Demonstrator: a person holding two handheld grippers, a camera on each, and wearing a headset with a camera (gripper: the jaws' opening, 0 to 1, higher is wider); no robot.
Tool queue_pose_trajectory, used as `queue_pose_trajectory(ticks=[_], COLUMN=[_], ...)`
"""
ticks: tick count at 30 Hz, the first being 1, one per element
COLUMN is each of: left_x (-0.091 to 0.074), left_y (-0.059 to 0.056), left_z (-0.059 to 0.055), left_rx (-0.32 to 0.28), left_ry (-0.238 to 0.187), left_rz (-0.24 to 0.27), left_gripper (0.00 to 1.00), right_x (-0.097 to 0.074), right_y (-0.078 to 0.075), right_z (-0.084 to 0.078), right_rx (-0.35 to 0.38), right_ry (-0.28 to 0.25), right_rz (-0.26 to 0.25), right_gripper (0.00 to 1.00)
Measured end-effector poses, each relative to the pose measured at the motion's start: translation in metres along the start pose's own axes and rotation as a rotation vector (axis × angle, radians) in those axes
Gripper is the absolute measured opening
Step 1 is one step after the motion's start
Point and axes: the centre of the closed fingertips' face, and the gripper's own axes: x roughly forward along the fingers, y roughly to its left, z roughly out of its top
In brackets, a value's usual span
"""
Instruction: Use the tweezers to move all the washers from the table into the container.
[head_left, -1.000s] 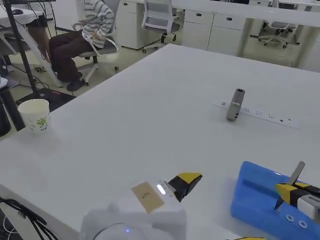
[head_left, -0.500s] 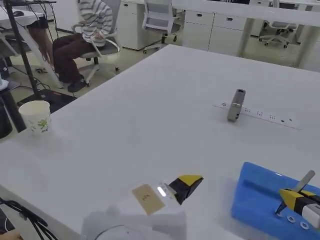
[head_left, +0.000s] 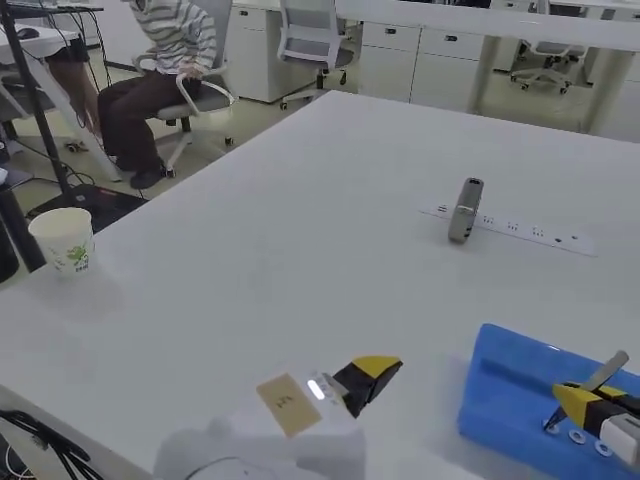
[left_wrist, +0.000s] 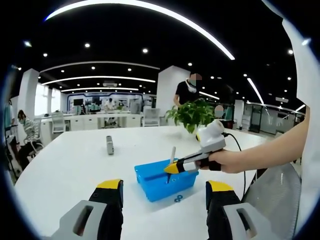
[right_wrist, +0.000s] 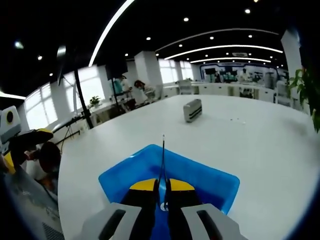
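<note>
The left gripper (head_left: 370, 373) hovers low over the near edge of the table (head_left: 300, 230). Its fingers stand wide apart and hold nothing, as the left gripper view shows. To its right, near the table's near right corner, sits the blue container (head_left: 500, 390). The right gripper (head_left: 562, 400), held in a hand (left_wrist: 225, 161), hangs over the near part of the container. Its fingers are pressed together on the tweezers (head_left: 610, 368). The tweezers run through the grip at a slant, with the silver end up and the dark tip down toward the container.

In the left gripper view, two washers (left_wrist: 177, 199) lie on the table, just beside the container's wall on the side toward the person and below the tweezers' tip. In the head view they show as small rings at the container's near edge. I cannot tell from that view whether they touch the wall.

Further back, about the middle of the table, a white power strip (head_left: 515, 228) lies flat. A grey box (head_left: 465, 210) rests at its left end. A paper cup (head_left: 65, 240) stands upright at the table's left edge, well apart from the rest. Beyond the far left corner a person (head_left: 165, 70) sits on an office chair (head_left: 205, 95). In the left gripper view, a green plant (left_wrist: 192, 115) stands past the far side of the table.
</note>
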Motion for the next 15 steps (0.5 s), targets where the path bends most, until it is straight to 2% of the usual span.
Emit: queue_pose_trajectory(ticks=[8,12,15], left_x=[-0.001,-0.001,0.0], left_y=[0.004,0.005,0.003], left_z=[0.001,0.001,-0.001], left_rx=[-0.008,-0.015,-0.008], left_ry=[-0.004,-0.008,0.005], left_rz=[0.02,0.022,0.016], left_gripper=[0.67,0.67,0.67], right_x=[-0.002,-0.007,-0.011], right_y=[0.001,-0.001,-0.001], right_z=[0.001,0.007,0.012], right_rx=[-0.017,-0.002,0.012], right_ry=[0.01,-0.009,-0.026], right_rz=[-0.003,-0.01,-0.011], right_gripper=[0.04,0.04,0.04])
